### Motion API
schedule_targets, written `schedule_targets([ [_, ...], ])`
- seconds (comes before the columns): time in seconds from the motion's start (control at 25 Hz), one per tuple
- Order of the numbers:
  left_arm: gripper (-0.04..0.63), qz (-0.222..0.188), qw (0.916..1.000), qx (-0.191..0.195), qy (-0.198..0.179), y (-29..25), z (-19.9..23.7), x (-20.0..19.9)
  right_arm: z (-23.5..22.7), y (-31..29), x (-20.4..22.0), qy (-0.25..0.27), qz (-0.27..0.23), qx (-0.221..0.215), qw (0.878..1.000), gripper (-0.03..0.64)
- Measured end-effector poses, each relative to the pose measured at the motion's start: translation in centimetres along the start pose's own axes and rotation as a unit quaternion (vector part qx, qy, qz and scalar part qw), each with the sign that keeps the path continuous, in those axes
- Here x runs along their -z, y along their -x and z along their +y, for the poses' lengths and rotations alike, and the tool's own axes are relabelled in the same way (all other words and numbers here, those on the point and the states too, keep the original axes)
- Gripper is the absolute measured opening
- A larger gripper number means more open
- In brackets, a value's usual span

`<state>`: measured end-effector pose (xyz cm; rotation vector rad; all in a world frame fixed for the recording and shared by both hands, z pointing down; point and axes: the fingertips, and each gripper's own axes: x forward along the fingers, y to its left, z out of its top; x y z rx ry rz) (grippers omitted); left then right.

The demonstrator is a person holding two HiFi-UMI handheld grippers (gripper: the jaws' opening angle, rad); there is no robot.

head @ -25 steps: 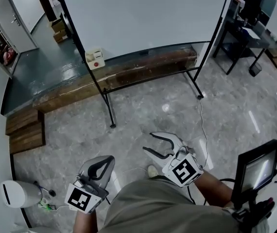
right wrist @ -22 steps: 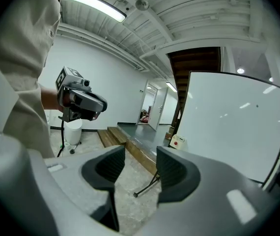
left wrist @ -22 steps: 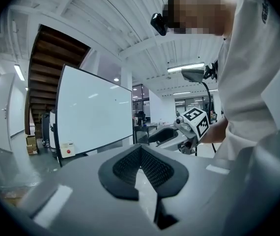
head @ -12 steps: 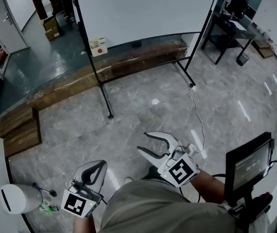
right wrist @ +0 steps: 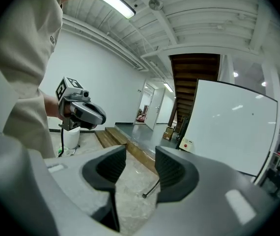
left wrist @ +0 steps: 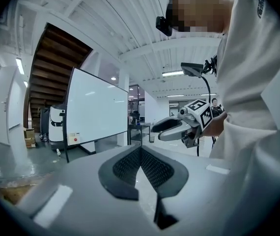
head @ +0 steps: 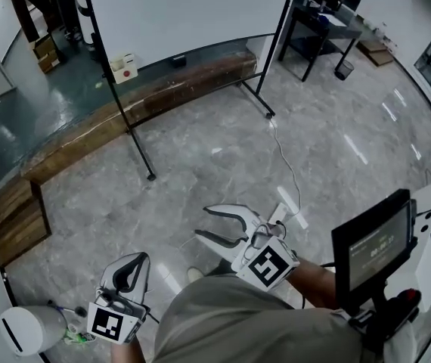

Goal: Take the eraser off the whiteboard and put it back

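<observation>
The whiteboard point(head: 193, 6) stands on its frame at the far side of the stone floor. A small white box with a red dot point(head: 125, 66) hangs at its lower left corner, and a small dark object point(head: 178, 60) lies on its bottom rail. I cannot tell which of them is the eraser. Both grippers are far from the board, close to the person's body. My left gripper point(head: 128, 267) is shut with nothing in it. My right gripper point(head: 203, 223) is open and empty; its jaws have just been closing a little. The right gripper view shows the board point(right wrist: 233, 127) ahead.
A long wooden step point(head: 125, 119) runs beneath the board. A cable point(head: 283, 165) trails across the floor to a power strip point(head: 287, 206). A monitor on a stand point(head: 370, 248) is at my right, a white bin point(head: 30, 327) at lower left, desks point(head: 329, 21) at upper right.
The whiteboard has slid left in the head view as the person moved. Both grippers went along; the left one now sits lower in the picture.
</observation>
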<state>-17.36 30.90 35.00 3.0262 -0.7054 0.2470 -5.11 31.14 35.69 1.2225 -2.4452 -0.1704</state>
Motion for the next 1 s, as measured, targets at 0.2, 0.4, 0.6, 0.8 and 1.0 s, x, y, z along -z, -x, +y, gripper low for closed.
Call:
schedule_targets([
  [0.2, 0.005, -0.006, 1.0000, -0.001, 0.002, -0.5, -1.4, -0.2, 0.1, 1.4, -0.4, 0.010, -0.002, -0.003, 1.000, 0.187],
  [0.4, 0.005, -0.002, 1.0000, 0.008, -0.002, -3.0, -3.8, -1.0, -1.2, 4.4, 0.7, 0.012, 0.011, -0.005, 1.000, 0.187],
  [0.6, 0.005, -0.013, 0.9995, 0.027, -0.007, -6.9, -7.9, -2.9, -3.1, 8.4, 2.3, 0.000, 0.013, -0.001, 1.000, 0.186],
  [0.8, 0.005, -0.008, 0.9994, 0.033, -0.005, -9.3, -11.3, -3.7, -4.9, 11.7, 3.4, -0.002, 0.012, 0.002, 1.000, 0.186],
  [1.0, 0.005, -0.005, 0.9996, 0.029, -0.006, -11.3, -14.2, -4.3, -6.3, 14.7, 4.6, -0.002, 0.006, -0.001, 1.000, 0.186],
])
